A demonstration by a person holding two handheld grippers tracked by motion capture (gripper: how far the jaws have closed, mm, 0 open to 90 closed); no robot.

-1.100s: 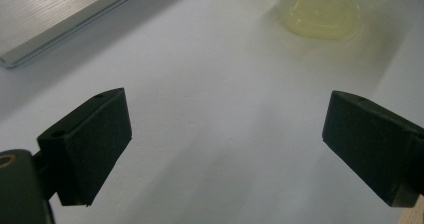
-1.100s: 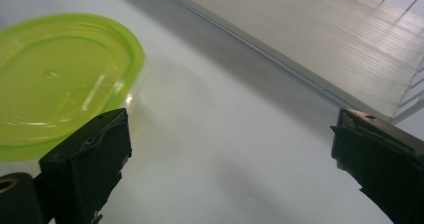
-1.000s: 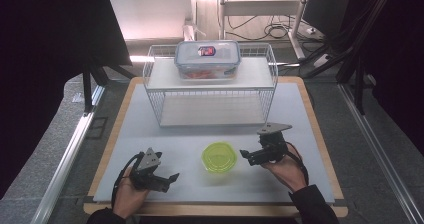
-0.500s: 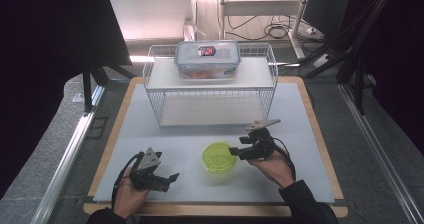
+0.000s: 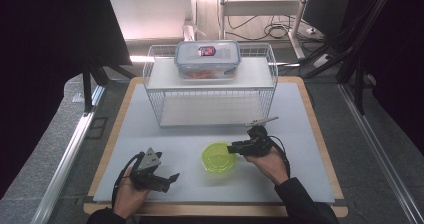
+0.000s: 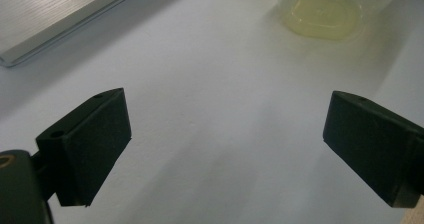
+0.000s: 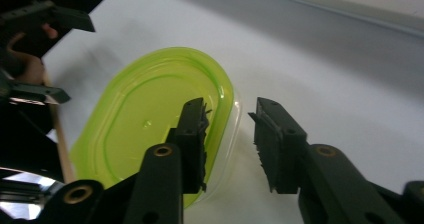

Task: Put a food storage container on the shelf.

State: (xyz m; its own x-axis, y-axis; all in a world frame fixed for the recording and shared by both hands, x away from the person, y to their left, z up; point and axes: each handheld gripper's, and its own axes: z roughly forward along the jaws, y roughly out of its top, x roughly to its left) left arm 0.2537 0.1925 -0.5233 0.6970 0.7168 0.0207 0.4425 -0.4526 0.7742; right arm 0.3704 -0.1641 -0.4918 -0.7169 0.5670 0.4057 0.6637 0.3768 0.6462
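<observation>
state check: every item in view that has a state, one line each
green-lidded container: lid on, flat on the mat.
right gripper: jaws have just been closing, astride the container's rim, gap still visible on the outer side.
left gripper: open, nothing between the jaws.
clear box: lid on, atop the wire rack.

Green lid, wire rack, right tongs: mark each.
green lid (image 5: 218,157): high view, centre of its top.
wire rack (image 5: 209,73): high view, bare upper shelf in front of the container.
right tongs (image 7: 229,129): right gripper view, gap between the jaw tips at the lid's rim.
</observation>
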